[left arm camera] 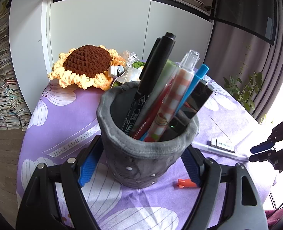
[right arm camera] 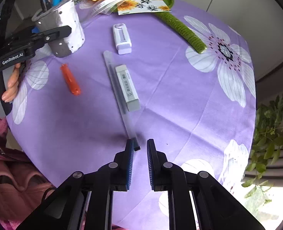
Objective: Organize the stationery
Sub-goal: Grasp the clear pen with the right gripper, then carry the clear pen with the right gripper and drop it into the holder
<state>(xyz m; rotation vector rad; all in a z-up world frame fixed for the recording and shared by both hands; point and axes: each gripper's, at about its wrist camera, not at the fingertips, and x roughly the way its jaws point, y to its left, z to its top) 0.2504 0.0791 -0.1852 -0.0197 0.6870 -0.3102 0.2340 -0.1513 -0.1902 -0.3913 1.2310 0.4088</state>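
Two grippers noted. Left gripper (left arm camera: 141, 164) clamps the soft grey cup (left arm camera: 143, 153) at its lower wall. Right gripper (right arm camera: 139, 153) is partly open, empty, its tips straddling the dark end of the pen (right arm camera: 120, 99) on the cloth (right arm camera: 170, 95). Pen judged light, stiff, slick; grip mid-barrel, clear of the touching eraser (right arm camera: 127, 85).
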